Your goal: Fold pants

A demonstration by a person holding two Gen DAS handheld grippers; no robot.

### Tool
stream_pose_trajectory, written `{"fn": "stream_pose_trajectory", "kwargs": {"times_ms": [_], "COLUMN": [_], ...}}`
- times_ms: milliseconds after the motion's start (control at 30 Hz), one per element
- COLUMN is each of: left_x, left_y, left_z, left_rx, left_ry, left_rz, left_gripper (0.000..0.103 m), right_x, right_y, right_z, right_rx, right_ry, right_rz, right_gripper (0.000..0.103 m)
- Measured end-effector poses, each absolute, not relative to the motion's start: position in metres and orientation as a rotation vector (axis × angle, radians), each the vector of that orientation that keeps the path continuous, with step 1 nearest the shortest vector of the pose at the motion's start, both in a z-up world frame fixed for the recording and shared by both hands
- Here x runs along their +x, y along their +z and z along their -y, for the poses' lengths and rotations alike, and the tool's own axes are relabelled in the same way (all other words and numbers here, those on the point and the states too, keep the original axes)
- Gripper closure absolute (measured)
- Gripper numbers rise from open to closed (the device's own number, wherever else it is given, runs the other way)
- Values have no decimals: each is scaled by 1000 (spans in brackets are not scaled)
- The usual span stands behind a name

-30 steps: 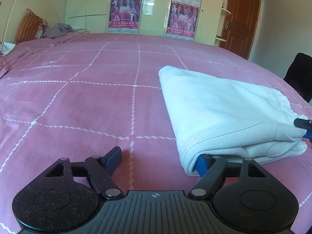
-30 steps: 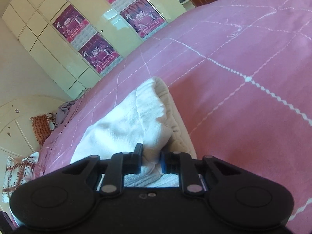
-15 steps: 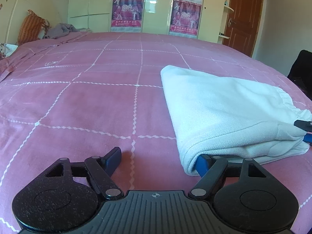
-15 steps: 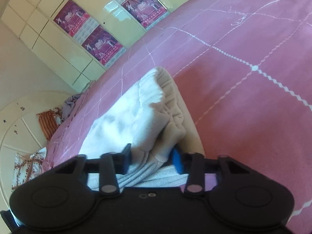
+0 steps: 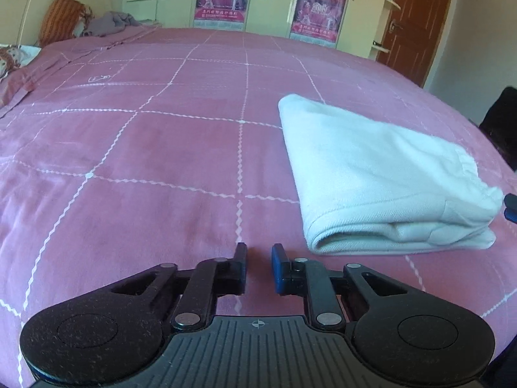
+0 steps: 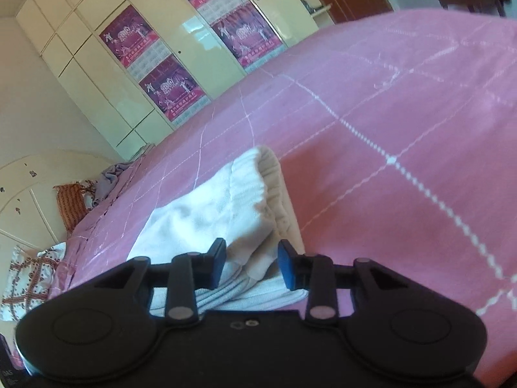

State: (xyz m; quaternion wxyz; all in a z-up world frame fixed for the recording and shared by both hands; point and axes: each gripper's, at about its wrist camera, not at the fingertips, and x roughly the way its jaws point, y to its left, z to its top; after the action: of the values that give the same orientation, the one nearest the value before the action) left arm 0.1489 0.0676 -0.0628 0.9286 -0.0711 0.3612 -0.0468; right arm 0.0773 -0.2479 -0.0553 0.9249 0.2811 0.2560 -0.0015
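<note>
1 pair of white pants [image 5: 371, 174] lies folded into a thick bundle on a pink checked bedspread [image 5: 161, 161], ahead and to the right of the left claw [image 5: 258, 266]. That claw hangs just short of the bundle's near corner with its jaws nearly pressed together, only a narrow slit between them, and nothing but bedspread shows in it. The right claw [image 6: 252, 260] hovers at the gathered waistband end, jaws partly spread; cloth lies between them, though its blue pad appears clear of the fabric, so no pinch is evident.

The cloth looks soft, light and limp, likely to sag and slide open if lifted by a single layer. The safest hold appears to be the stacked edges at the rolled near fold, or the thick elastic waistband, with all layers caught together.

Beyond both claws stand 1 cream wardrobe [image 6: 106, 74] bearing 3 magenta posters in the right view, and 1 brown door [image 5: 416, 22]. 1 orange striped pillow [image 5: 61, 21] and 1 grey crumpled garment [image 5: 110, 24] rest at the far left.
</note>
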Motion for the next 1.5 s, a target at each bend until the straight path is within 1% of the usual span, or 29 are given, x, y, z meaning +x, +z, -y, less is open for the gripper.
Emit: {"fn": "stream_pose_trajectory", "kwargs": {"times_ms": [67, 167, 267, 333, 367, 433, 467, 500, 533, 600, 700, 733, 800, 833, 867, 933, 1000, 1033, 1100, 1167, 1233, 1267, 1300, 1367, 1500], "left_x": [152, 169, 195, 207, 206, 204, 206, 206, 207, 219, 247, 260, 279, 280, 280, 277, 279, 287, 305, 322, 341, 345, 344, 343, 341], "left_y": [-51, -33, -40, -66, -76, -71, -64, -54, -45, -32, -30, -37, -61, -66, -64, -50, -36, -29, -25, -30, -51, -63, -67, -66, -67], "left_z": [-65, -46, -15, 7, 13, 16, 14, 10, 7, 7, 12, 17, 25, 27, 26, 22, 19, 20, 27, 39, 52, 55, 55, 55, 56], "left_rx": [-161, -146, -125, -83, -61, -43, -53, -78, -88, -82, -92, -88, -81, -75, -73, -90, -91, -93, -94, -72, -25, -10, -13, -12, -10], "left_ry": [-131, -220, -319, -324, -316, -321, -329, -336, -339, -342, -358, -365, -370, -380, -383, -381, -377, -379, -387, -391, -373, -372, -370, -370, -371], "left_rz": [-641, -539, -570, -653, -651, -653, -663, -636, -598, -575, -607, -654, -773, -765, -773, -752, -698, -687, -691, -727, -831, -859, -839, -838, -831], "left_gripper": [85, 85, 85, 85, 83, 83, 83, 83, 83, 83, 83, 83, 81, 81, 81, 81, 81, 81, 81, 81, 81, 81, 81, 81, 81], "right_x": [75, 88, 100, 107, 112, 133, 132, 133, 135, 137, 149, 161, 187, 203, 210, 206, 208, 208, 214, 234, 256, 271, 281, 281, 276], "right_y": [-43, -30, -22, -23, -30, -58, -61, -57, -50, -34, -14, -12, -24, -42, -58, -68, -55, -44, -24, -15, -21, -33, -50, -60, -61], "right_z": [242, 228, 213, 202, 198, 196, 198, 198, 198, 199, 196, 192, 189, 191, 195, 203, 198, 196, 197, 197, 192, 188, 187, 183, 175], "right_rx": [475, 338, 205, 131, 89, 15, 8, 6, 1, 26, 40, 33, 19, 14, 31, 50, 7, 15, 45, 71, 51, 28, 15, -25, -75], "right_ry": [-19, 31, 82, 108, 100, 46, 53, 58, 64, 82, 95, 91, 68, 44, 38, 59, 57, 69, 78, 69, 48, 30, 24, 24, 18], "right_rz": [-477, -469, -441, -440, -471, -631, -613, -622, -630, -583, -490, -490, -569, -652, -692, -643, -670, -647, -590, -597, -660, -732, -807, -778, -767], "right_gripper": [73, 74, 74, 75, 77, 76, 76, 76, 76, 75, 75, 75, 75, 75, 74, 73, 72, 73, 73, 72, 75, 74, 74, 74, 73]}}
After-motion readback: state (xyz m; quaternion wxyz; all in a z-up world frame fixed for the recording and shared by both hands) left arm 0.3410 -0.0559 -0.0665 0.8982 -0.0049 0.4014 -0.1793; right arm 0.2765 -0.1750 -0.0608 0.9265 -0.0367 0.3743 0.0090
